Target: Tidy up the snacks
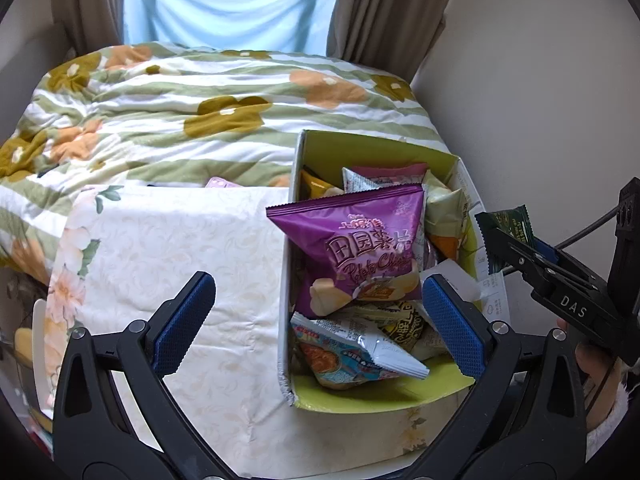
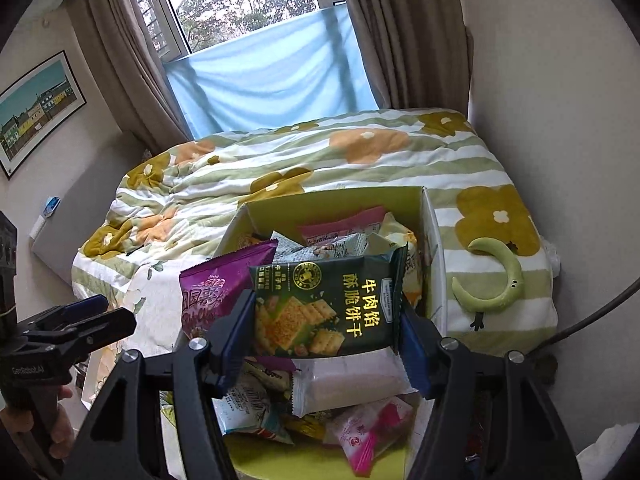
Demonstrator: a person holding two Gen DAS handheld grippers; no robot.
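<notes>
Daylight from a curtained window falls over a bed with a green-striped flowered quilt (image 2: pixel 360 152), on which the open cardboard box with a lime-green lining (image 1: pixel 360 148) sits. Right hand-held gripper (image 2: pixel 324 332): its blue pads press on both short edges of a dark green flat cracker packet with yellow lettering (image 2: pixel 328 304), held with its face to the camera and its long axis running across from pad to pad. The box lies directly below and just ahead of this hand-held gripper, so the packet hangs over the heap already inside; this is the nearer hand for the drop, I judge. Left hand-held gripper (image 1: pixel 316 312) stands as wide as it goes with nothing between the pads, its right finger over the box's near end and its left finger over the pale floral cloth (image 1: pixel 180 248) beside it. A purple potato-chip bag (image 1: pixel 360 248) lies on top, just ahead of it.

Counted: two hand-held grippers, one box, one held packet, one purple bag on top; the other wrappers overlap too much to count, though they are clearly more than six.
</notes>
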